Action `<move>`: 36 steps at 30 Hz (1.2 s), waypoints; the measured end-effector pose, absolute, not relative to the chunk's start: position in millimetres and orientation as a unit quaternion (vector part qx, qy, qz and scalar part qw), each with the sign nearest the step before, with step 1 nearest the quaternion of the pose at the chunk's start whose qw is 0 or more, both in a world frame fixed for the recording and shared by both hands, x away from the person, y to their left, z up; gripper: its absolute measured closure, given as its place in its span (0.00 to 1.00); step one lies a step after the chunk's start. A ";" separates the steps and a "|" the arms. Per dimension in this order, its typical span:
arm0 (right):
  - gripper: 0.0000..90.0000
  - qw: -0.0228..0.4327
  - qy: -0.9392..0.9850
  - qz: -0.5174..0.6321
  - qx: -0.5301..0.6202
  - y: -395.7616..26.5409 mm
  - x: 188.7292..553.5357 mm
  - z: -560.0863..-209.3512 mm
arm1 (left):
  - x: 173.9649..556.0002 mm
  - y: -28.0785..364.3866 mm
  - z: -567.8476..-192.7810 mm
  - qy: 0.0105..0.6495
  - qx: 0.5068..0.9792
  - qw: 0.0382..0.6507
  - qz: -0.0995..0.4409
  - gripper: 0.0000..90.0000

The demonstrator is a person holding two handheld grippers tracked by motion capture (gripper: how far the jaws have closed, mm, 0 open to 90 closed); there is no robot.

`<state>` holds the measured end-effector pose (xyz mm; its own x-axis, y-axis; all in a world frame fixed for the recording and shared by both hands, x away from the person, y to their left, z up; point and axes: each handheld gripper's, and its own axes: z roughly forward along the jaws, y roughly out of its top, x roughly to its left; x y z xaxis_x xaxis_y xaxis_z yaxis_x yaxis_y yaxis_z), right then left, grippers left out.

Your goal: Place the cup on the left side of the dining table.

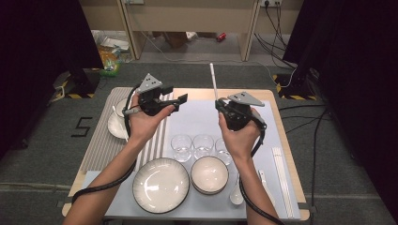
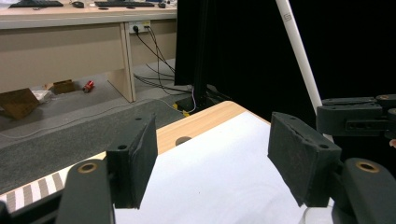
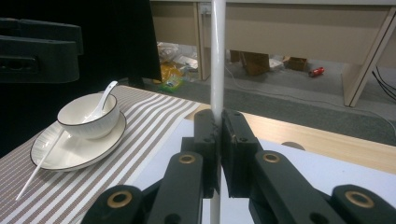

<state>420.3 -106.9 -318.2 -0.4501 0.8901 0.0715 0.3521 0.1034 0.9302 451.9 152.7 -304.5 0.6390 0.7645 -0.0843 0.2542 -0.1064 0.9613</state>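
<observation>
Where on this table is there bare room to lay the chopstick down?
Bare room is the pale mat beyond the three glasses, under both raised grippers. The striped placemat's near half is free too. Crowded: the front edge, with plate, bowl and spoon. The right gripper clamps the chopstick.

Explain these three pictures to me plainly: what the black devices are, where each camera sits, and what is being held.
A person holds two hand-worked clamps. The high view looks down over the table; the other two cameras ride on the clamps, looking along their jaws. The right gripper is shut on a white chopstick that stands upright. The left gripper is open and holds nothing. On the table lie a striped mat, a bowl with a spoon on a plate, three glasses, a large plate and more chopsticks.
</observation>
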 end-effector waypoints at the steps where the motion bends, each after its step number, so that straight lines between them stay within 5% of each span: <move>1: 0.95 0.271 0.692 0.497 0.449 -106.9 420.3 -318.2 | 451.9 152.7 -304.5 0.359 0.708 0.564 0.226 0.36; 36: 0.95 0.264 0.694 0.497 0.449 -99.8 422.6 -321.9 | 458.7 129.8 -296.1 0.348 0.714 0.567 0.218 0.36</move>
